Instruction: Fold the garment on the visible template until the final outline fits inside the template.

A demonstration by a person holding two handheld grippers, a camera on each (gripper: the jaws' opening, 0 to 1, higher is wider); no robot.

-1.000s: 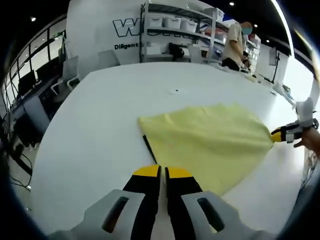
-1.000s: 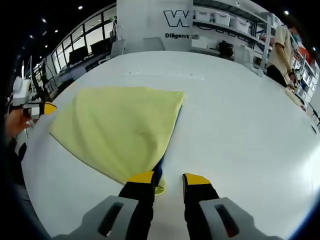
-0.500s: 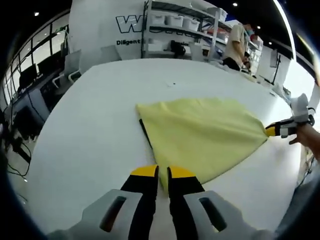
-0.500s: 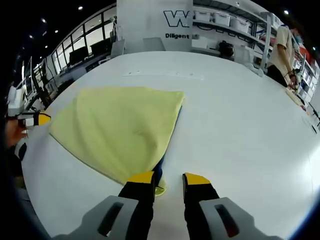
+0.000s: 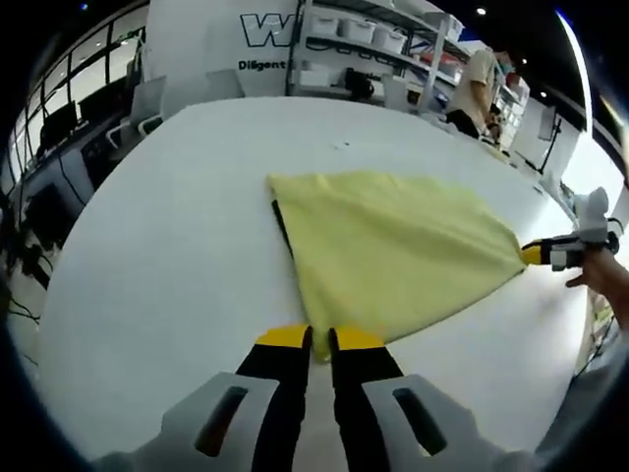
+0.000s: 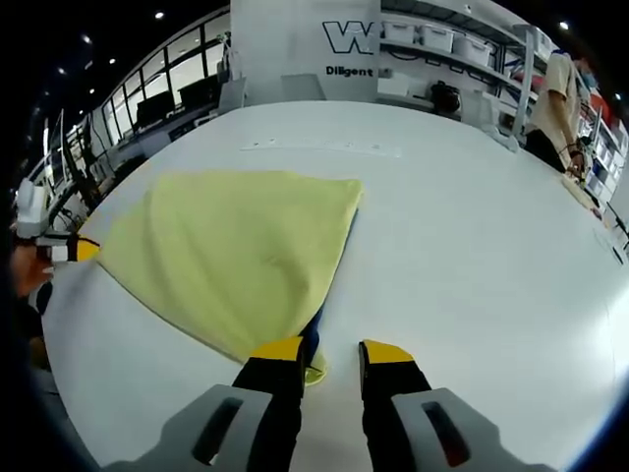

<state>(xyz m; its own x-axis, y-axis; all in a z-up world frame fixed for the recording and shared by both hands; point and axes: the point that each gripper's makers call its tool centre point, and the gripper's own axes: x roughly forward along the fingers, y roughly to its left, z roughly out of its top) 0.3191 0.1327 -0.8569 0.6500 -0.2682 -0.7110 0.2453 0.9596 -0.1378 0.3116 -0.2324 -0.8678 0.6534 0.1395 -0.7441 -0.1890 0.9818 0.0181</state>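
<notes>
A yellow garment (image 5: 393, 251) lies flat on the white table (image 5: 157, 256), narrowing to a point at each end. A dark template edge (image 5: 281, 220) peeks out along its left side, and it shows as a blue strip (image 6: 313, 329) in the right gripper view. My left gripper (image 5: 320, 340) has its jaws almost together, with the garment's near corner in the narrow gap. It appears small at the garment's (image 6: 236, 246) left corner, as the left gripper (image 6: 61, 249). My right gripper (image 6: 330, 352) stands open, a garment corner lying beside its left finger (image 6: 279, 350). The right gripper (image 5: 552, 255) also appears at the far corner.
A person in a beige shirt (image 5: 479, 84) stands at the table's far side by shelves with boxes (image 5: 354, 34). Chairs (image 5: 147, 103) line the left edge. A hand (image 5: 601, 280) holds the right gripper. A row of small marks (image 6: 319, 147) lies beyond the garment.
My left gripper has moved in onto the garment's near corner; earlier it hung short of the cloth. The right gripper and the garment have stayed where they were.
</notes>
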